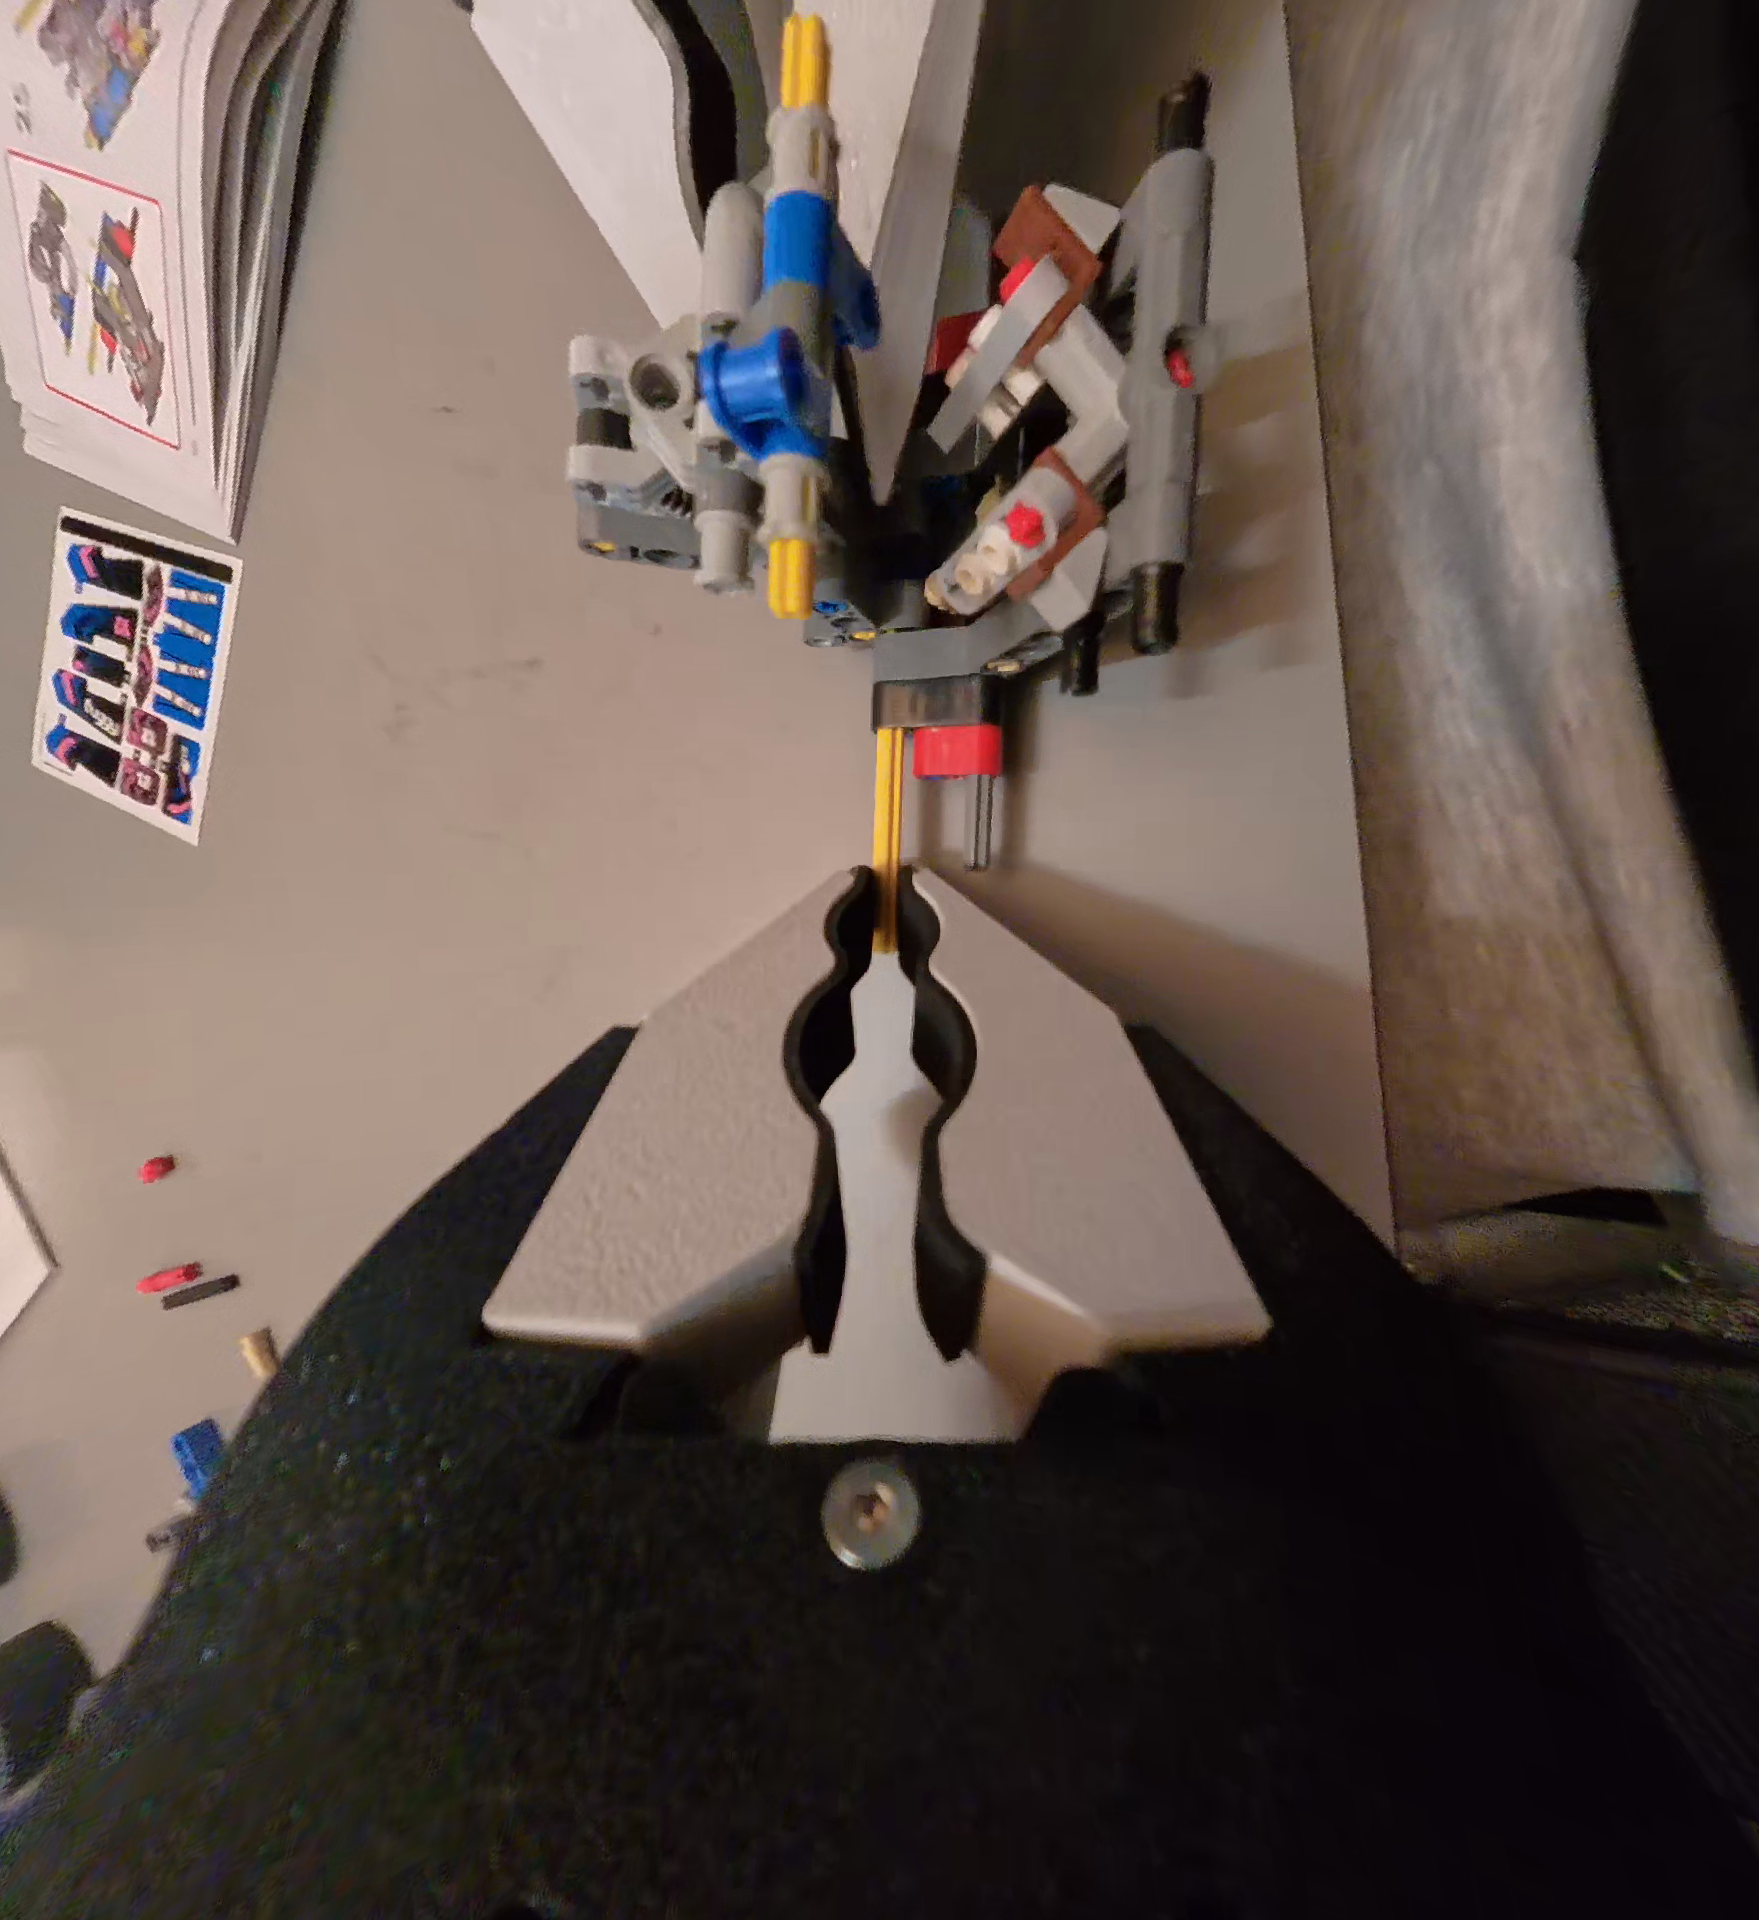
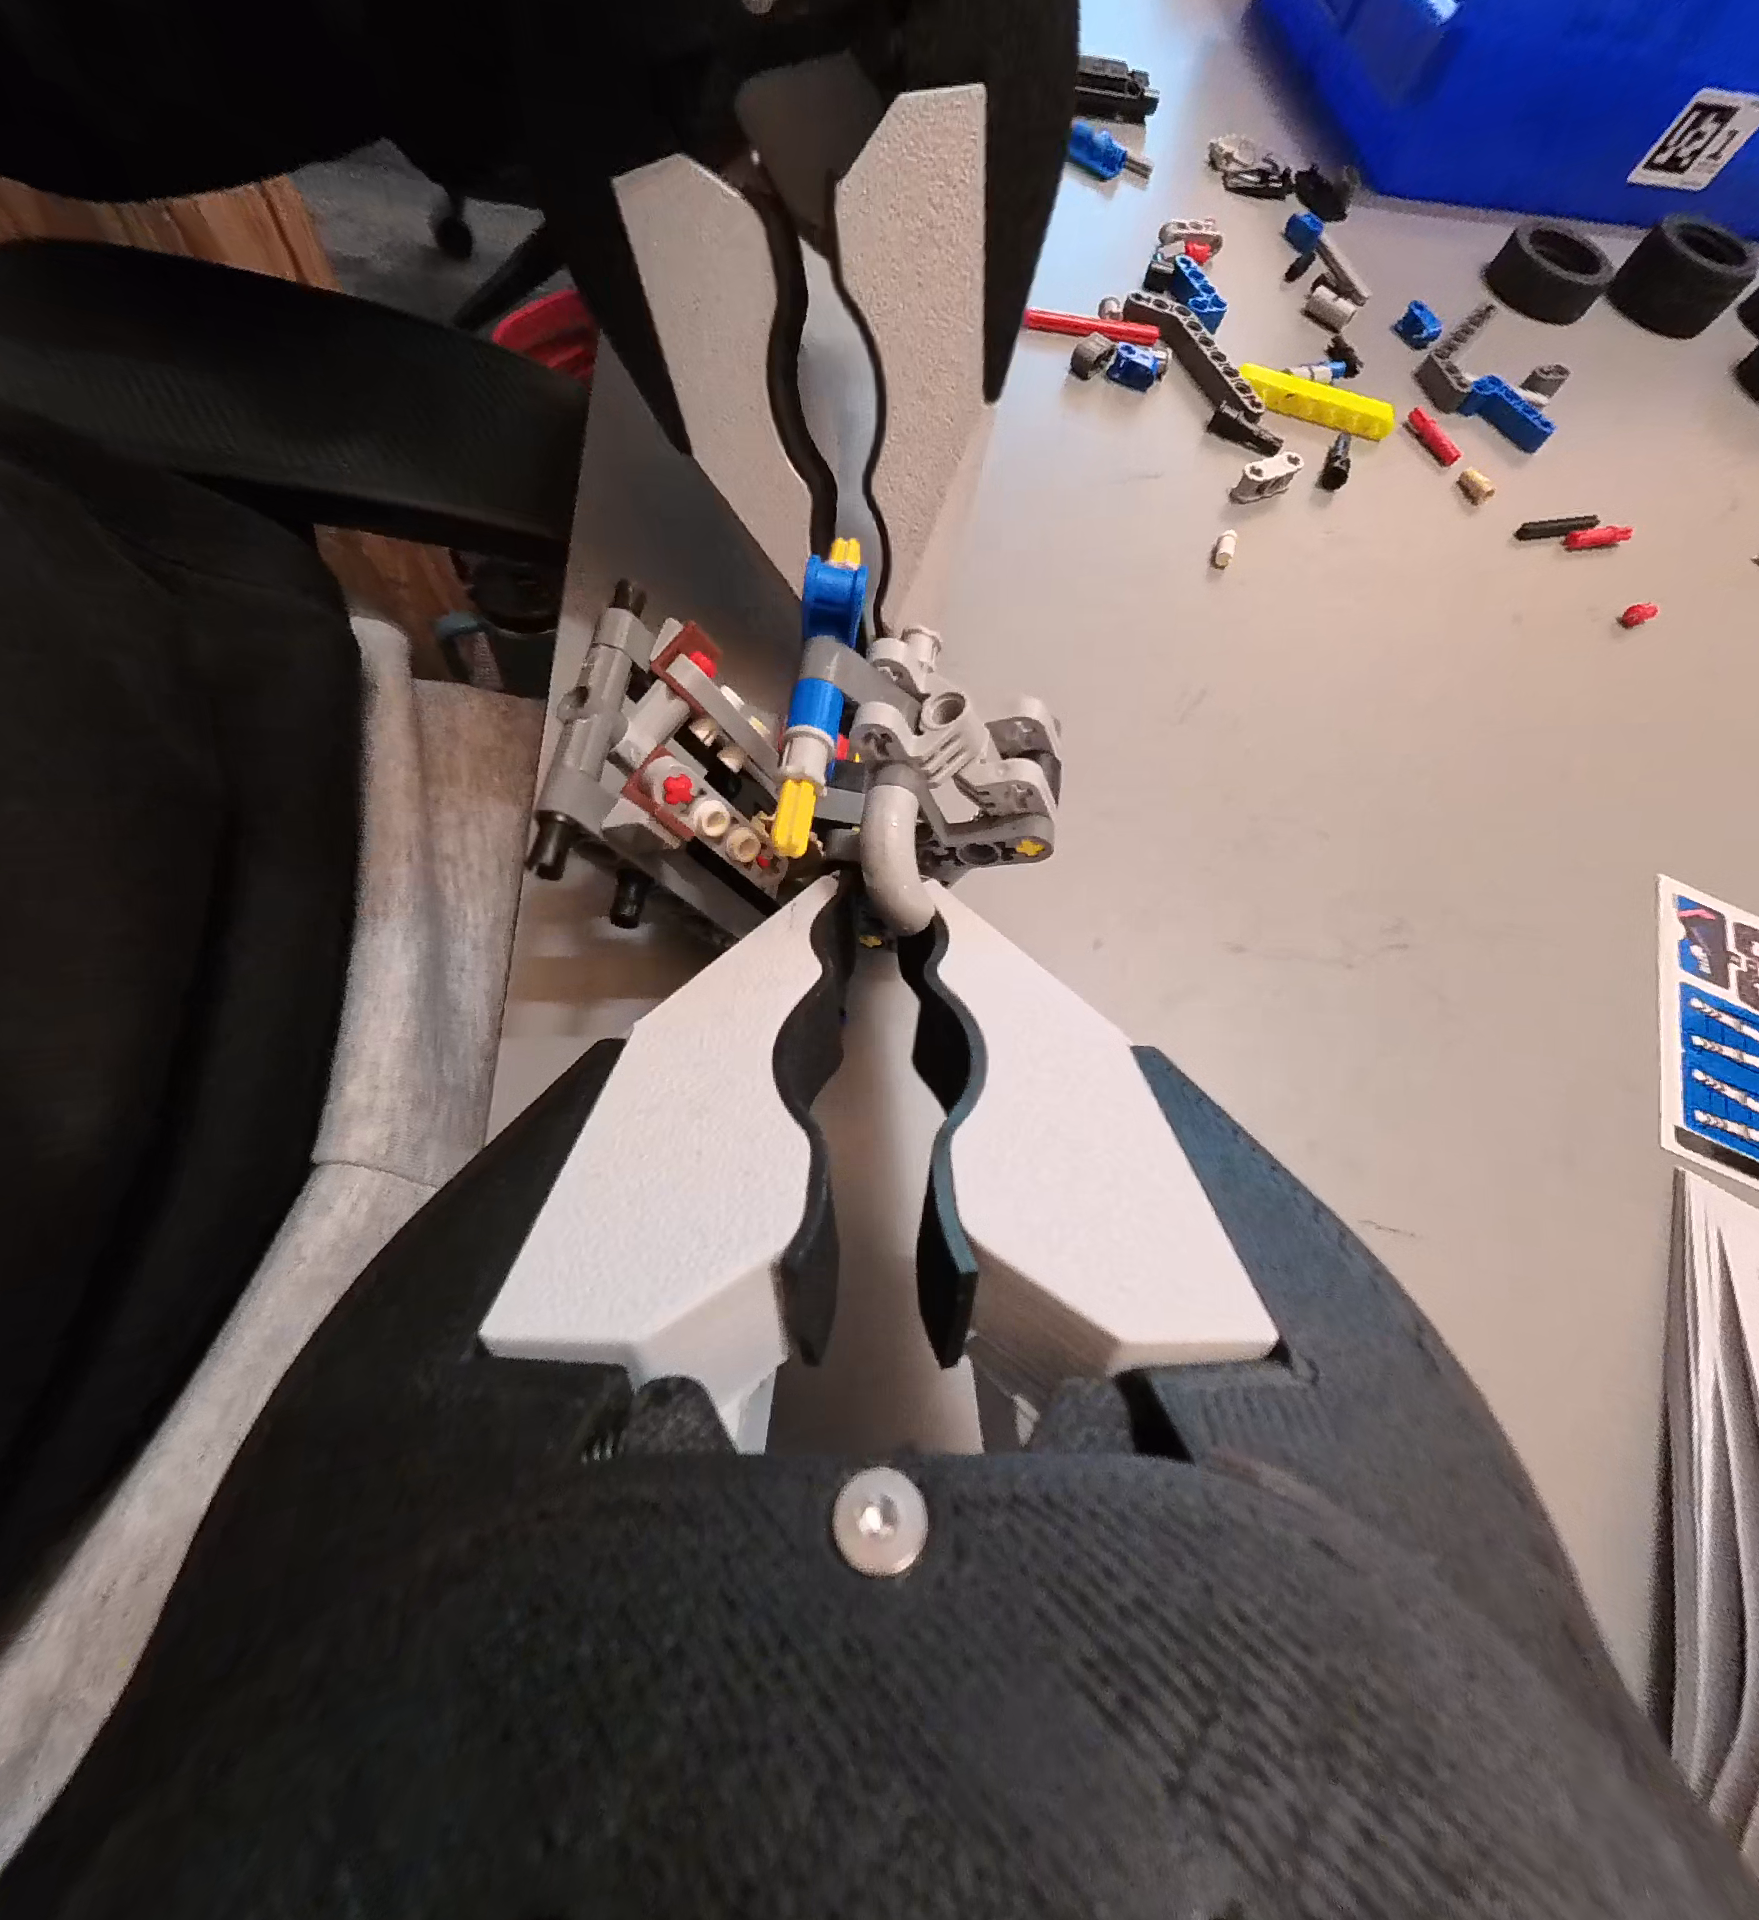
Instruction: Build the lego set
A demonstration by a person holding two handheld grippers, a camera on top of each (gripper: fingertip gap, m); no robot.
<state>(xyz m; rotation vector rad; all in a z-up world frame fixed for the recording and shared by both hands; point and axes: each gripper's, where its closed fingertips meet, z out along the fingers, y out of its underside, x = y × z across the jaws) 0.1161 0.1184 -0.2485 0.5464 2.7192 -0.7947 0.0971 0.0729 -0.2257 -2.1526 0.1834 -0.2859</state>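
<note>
Surface: grey table — loose parts scattered.
Left gripper: clamps yellow axle (push it straight).
Right gripper: pinches assembly — brace it.

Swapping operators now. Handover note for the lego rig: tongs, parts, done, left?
Left tongs: shut on the long yellow axle that sticks out of the lego assembly's near end.
Right tongs: closed on the assembly's opposite end, near the curved grey tube; the exact contact is hidden.
The assembly is held between both tongs near the table edge.
Done: a partly built chassis.
Left: loose parts and four black tyres lie unused on the table; the sticker sheet looks unused. The instruction booklet lies open beside it.
</note>
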